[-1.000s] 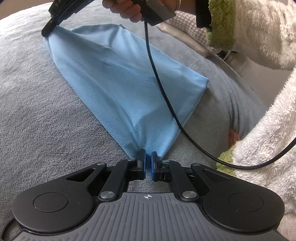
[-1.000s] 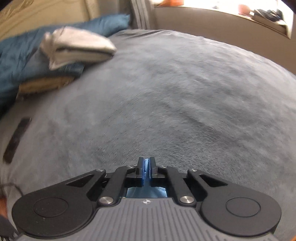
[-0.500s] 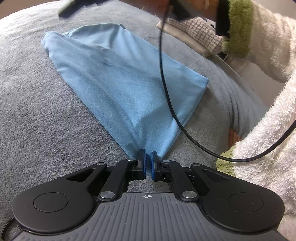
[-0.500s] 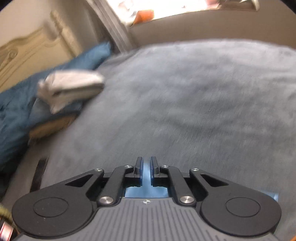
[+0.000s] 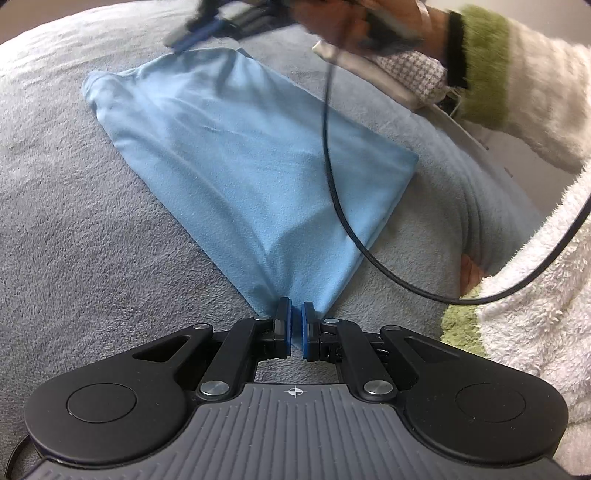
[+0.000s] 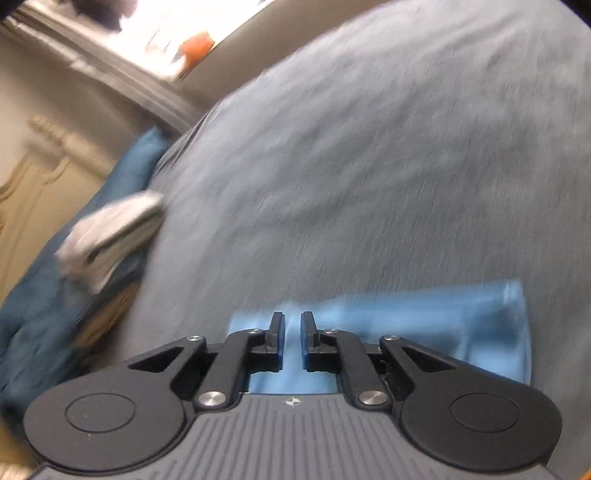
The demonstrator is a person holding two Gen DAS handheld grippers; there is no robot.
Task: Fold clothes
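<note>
1. We see our left gripper [image 5: 296, 325] pinching the near corner of the light blue microfibre cloth [image 5: 251, 158]; its blue pads are pressed together on the fabric.
2. The cloth lies folded and flat on the grey fleece blanket of the bed [image 5: 85, 229], stretching away from the pinched corner toward the far side.
3. Our right gripper [image 6: 292, 334] has its jaws slightly apart, and they have just been opening. No fabric sits between the pads; the cloth lies beneath them on the blanket.
4. In the left wrist view, the right gripper appears blurred just above the cloth's far edge, held by a hand [image 5: 354, 18] in a cream and green fluffy sleeve [image 5: 517, 81].
5. A black cable [image 5: 332, 177] hangs across the cloth.
6. In the right wrist view, a folded white and grey garment [image 6: 110, 236] rests on dark blue fabric [image 6: 33, 321] at the bed's left edge.
</note>
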